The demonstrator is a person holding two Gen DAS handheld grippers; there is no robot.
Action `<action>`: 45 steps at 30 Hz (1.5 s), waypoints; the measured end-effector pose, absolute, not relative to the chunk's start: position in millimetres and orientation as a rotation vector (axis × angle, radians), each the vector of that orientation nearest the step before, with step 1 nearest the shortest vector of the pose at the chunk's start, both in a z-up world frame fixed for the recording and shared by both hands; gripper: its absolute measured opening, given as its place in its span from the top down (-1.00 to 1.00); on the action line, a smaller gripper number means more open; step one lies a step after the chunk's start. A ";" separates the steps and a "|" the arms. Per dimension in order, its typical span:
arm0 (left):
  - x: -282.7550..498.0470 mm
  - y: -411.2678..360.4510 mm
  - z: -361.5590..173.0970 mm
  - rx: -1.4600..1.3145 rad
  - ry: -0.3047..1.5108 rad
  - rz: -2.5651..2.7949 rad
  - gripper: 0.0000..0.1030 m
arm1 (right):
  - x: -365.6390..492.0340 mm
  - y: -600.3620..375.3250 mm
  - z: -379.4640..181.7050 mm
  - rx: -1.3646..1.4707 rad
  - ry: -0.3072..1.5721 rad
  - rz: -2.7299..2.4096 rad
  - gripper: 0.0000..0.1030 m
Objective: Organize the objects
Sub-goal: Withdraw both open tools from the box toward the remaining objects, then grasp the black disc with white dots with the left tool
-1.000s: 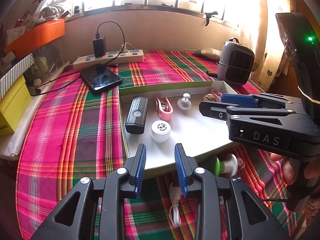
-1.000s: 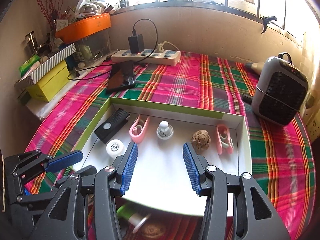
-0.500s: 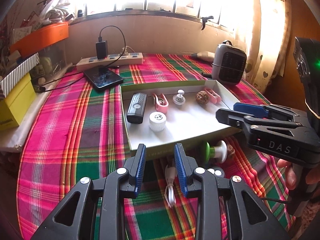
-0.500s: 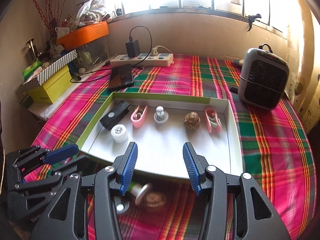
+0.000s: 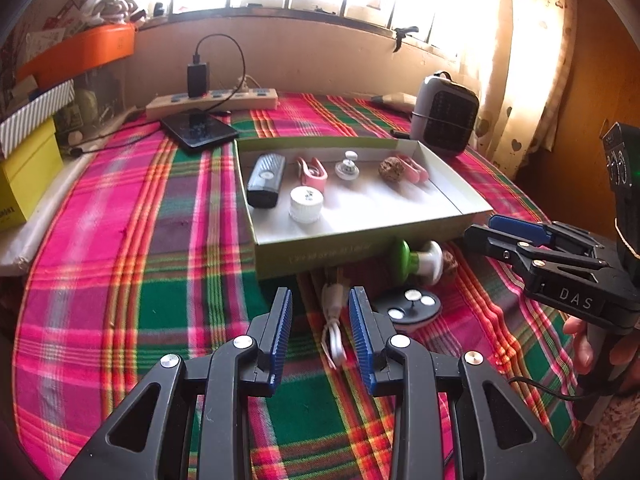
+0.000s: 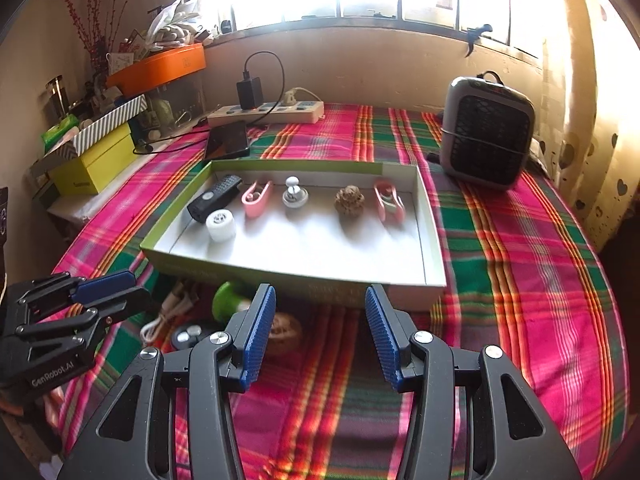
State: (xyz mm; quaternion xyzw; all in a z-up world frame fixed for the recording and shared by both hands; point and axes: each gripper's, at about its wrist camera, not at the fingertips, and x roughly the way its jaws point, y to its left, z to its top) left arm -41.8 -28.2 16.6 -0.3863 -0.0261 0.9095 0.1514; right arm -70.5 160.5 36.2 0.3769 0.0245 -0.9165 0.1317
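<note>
A tray sat mid-frame on the tablecloth; inside, a remote, cap, two clips, a knob and a walnut lay along its upper edge. Below the tray lay a cable and a disc. A heater stood upper right.

Open box on a plaid cloth, both grippers near it

The right gripper hangs with its jaws apart and empty before the near wall of the box, which holds a black remote, white cap, two pink clips, a knob and a walnut. Near left, the left gripper hovers by a white cable, green knob and another walnut.
</note>
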 end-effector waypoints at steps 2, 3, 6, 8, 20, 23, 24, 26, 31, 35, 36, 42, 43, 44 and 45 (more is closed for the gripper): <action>-40.7 -26.4 13.8 -1.116 -0.078 2.590 0.42 | -66.7 163.0 34.8 1.093 0.057 -2.660 0.06; -40.2 -25.0 12.3 -1.119 -0.075 2.582 0.39 | -64.9 164.3 33.9 1.093 0.053 -2.661 0.06; -40.4 -22.4 9.1 -1.130 -0.070 2.574 0.39 | -61.1 167.7 30.7 1.104 0.042 -2.665 0.06; -41.5 -21.6 8.3 -1.136 -0.069 2.568 0.39 | -59.2 169.9 28.7 1.111 0.037 -2.663 0.06; -53.6 -15.1 0.3 -1.213 -0.036 2.556 0.38 | -56.1 176.2 18.8 1.149 -0.010 -2.637 0.06; -55.1 -15.0 -0.1 -1.213 -0.040 2.552 0.38 | -55.9 170.8 17.5 1.150 0.013 -2.620 0.06; -55.8 -14.8 0.0 -1.213 -0.040 2.554 0.38 | -56.4 169.4 17.1 1.151 0.011 -2.610 0.06; -57.8 -14.3 0.0 -1.216 -0.042 2.554 0.38 | -57.8 167.8 16.5 1.154 0.007 -2.601 0.06; -60.8 -14.5 0.1 -1.217 -0.048 2.551 0.38 | -60.1 163.5 15.6 1.159 0.014 -2.583 0.06; -62.5 -16.4 0.0 -1.215 -0.069 2.543 0.38 | -60.1 162.0 16.2 1.158 0.012 -2.582 0.06; -63.0 -17.0 0.0 -1.215 -0.073 2.541 0.38 | -60.2 161.3 15.9 1.158 0.017 -2.578 0.06; -61.6 -19.1 0.5 -1.214 -0.076 2.554 0.38 | -61.7 161.3 14.9 1.171 0.023 -2.581 0.06; -59.9 -20.7 1.5 -1.205 -0.077 2.561 0.38 | -61.8 161.3 15.4 1.170 0.028 -2.583 0.06; -57.5 -22.2 3.3 -1.189 -0.075 2.570 0.38 | -61.8 161.5 15.8 1.168 0.029 -2.585 0.06; -54.7 -23.0 5.7 -1.171 -0.071 2.576 0.38 | -61.9 162.3 16.3 1.167 0.028 -2.586 0.06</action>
